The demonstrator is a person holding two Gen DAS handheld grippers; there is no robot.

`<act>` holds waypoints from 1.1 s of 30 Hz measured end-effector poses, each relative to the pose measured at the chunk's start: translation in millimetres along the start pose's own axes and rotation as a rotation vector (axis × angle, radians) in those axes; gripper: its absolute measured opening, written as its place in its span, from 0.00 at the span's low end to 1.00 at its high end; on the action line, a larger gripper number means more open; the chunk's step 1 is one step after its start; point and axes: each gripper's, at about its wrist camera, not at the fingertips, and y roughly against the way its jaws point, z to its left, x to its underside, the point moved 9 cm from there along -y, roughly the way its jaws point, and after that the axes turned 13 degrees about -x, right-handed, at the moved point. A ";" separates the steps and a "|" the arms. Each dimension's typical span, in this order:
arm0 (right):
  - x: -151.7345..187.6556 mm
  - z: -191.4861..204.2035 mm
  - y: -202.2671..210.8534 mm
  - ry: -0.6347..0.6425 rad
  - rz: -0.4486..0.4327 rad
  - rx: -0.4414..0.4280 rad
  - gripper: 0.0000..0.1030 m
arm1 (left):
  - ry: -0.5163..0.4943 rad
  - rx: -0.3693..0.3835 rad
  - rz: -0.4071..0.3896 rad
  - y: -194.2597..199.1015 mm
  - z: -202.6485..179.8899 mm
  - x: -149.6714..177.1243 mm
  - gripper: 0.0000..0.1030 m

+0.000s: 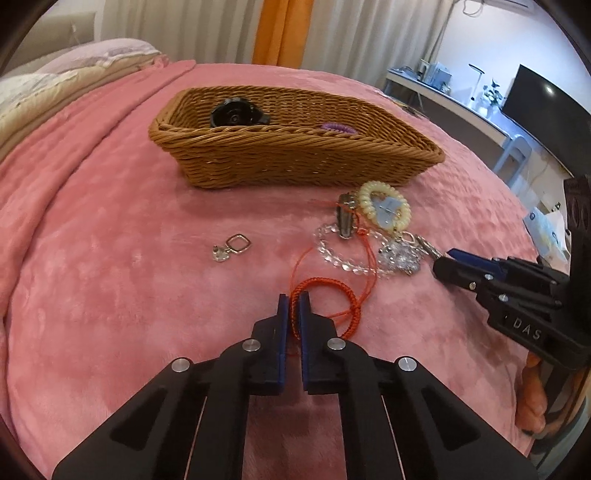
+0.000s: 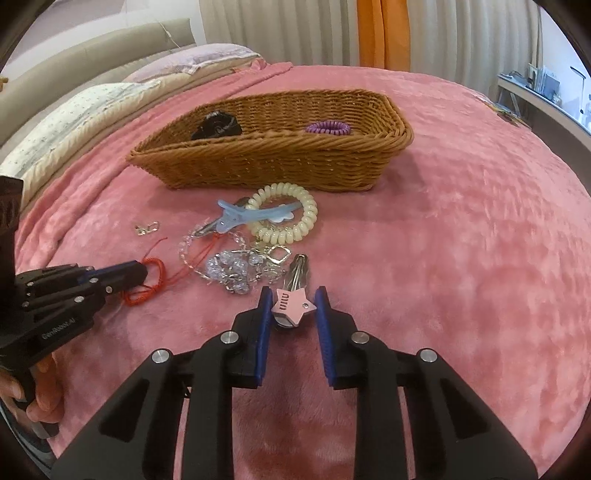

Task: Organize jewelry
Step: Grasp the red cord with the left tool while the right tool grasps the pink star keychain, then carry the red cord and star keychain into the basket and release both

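my left tongs [image 1: 294, 306] pinching red cord bracelet [image 1: 325, 299] on pink bed [image 1: 129, 295], my right tongs [image 2: 293, 301] closing around pink star hair clip [image 2: 291, 304], pads not clearly pressing, wicker basket [image 2: 266, 162] toward bed's far edge

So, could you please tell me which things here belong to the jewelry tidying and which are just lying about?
Job: basket, red cord, star clip, cream coil tie, blue clip, crystal bracelet, earring.
Lying about: pillows, curtain, desk, monitor.
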 end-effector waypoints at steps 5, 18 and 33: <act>1.0 4.8 15.7 -0.003 -0.028 -0.032 0.20 | 0.017 0.034 -0.034 15.0 0.5 -0.9 0.02; -34.6 30.7 79.3 0.059 -0.163 -0.068 0.20 | 0.100 0.120 -0.211 81.4 10.2 -42.9 0.02; -161.2 19.1 30.9 0.106 -0.220 -0.067 0.20 | 0.148 0.080 -0.310 41.6 20.2 -172.2 0.02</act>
